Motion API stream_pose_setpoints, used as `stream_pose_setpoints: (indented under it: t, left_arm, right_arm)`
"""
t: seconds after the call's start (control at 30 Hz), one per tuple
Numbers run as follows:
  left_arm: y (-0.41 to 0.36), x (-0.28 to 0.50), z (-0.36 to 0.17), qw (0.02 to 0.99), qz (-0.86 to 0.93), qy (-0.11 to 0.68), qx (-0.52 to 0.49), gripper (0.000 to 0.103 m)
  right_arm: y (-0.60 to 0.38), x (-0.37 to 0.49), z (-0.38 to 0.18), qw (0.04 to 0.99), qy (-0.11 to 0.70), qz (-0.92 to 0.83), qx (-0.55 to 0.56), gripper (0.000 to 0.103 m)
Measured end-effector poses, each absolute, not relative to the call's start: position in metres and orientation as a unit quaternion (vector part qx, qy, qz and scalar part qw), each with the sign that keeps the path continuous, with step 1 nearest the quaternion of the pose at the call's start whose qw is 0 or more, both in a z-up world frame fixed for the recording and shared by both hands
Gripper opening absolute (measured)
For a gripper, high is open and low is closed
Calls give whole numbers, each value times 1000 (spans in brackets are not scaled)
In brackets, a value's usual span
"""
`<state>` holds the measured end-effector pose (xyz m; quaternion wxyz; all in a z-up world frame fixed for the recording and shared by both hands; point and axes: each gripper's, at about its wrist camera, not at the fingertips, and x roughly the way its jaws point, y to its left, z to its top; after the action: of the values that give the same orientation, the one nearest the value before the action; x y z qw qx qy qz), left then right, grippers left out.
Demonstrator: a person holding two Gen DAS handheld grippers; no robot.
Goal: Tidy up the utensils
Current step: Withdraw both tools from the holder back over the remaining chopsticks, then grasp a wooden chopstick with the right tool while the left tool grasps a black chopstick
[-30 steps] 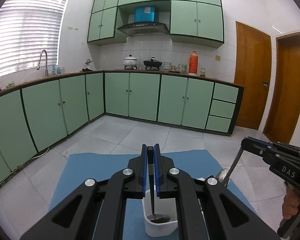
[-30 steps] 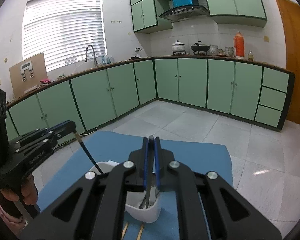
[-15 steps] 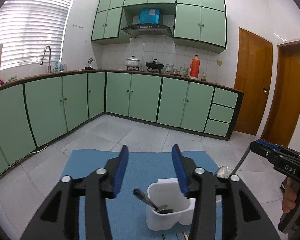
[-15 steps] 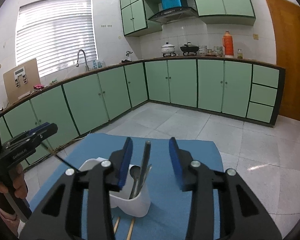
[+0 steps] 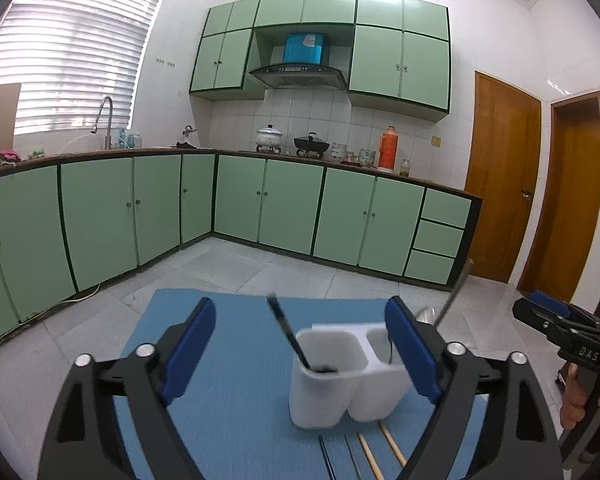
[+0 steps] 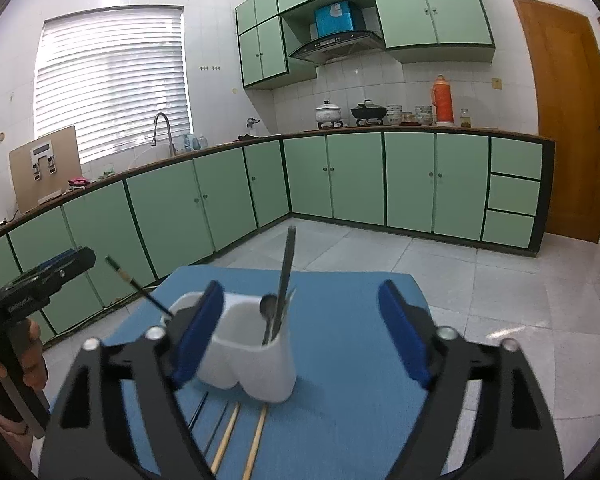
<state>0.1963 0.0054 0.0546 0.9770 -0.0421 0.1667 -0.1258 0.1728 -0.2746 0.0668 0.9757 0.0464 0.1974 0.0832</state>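
Both claws stand released. The left claw [image 5: 300, 354] has just been opening its jaws, and the white holder [image 5: 340, 376] shows in the gap between them, unpressed. The right claw [image 6: 300, 332] has likewise just been opening, with nothing clamped. In the holder's left compartment a dark-handled spoon [image 5: 290, 336] leans out toward the left; in its right compartment a steel spoon [image 6: 269, 312] and a dark-handled utensil [image 6: 286, 276] stand nearly upright. The holder stands on a blue mat [image 6: 340, 380] on the desk. Just in front of the holder, two pale chopsticks [image 6: 240, 436] and thinner dark ones lie flat on the mat, not yet sorted. The holder looks light and top-heavy with the leaning spoon, so I judge a finger brushing its rim or a protruding handle on the way down to the chopsticks could tip it over.
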Motion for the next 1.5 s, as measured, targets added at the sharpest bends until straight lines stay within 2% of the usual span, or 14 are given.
stream_pose_setpoints:
  t: [0.27,0.8,1.17,1.2,1.3,1.37,1.5]
  left_arm:
    - [3,157,22,976,-123,177,-19,95]
    - [-4,79,-49,976,-109,188,19,97]
    - [-4,40,-97,969,-106,223,26,97]
    - [-4,38,-99,968,-106,225,24,97]
    - [-5,31,-105,967,-106,231,24,96]
    - [-6,27,-109,966,-107,235,26,96]
    - [-8,16,-116,964,-109,239,27,96]
  right_arm:
    - [-273,132,47,974,199,86,59,93]
    - [-246,64,-31,969,236,60,46,94]
    - [-231,22,-88,963,262,50,50,93]
    - [-230,20,-90,962,263,49,49,92]
    - [-225,12,-98,962,266,43,40,77]
    - [-224,8,-103,961,269,40,42,75]
    - [-218,-2,-112,961,271,42,43,62]
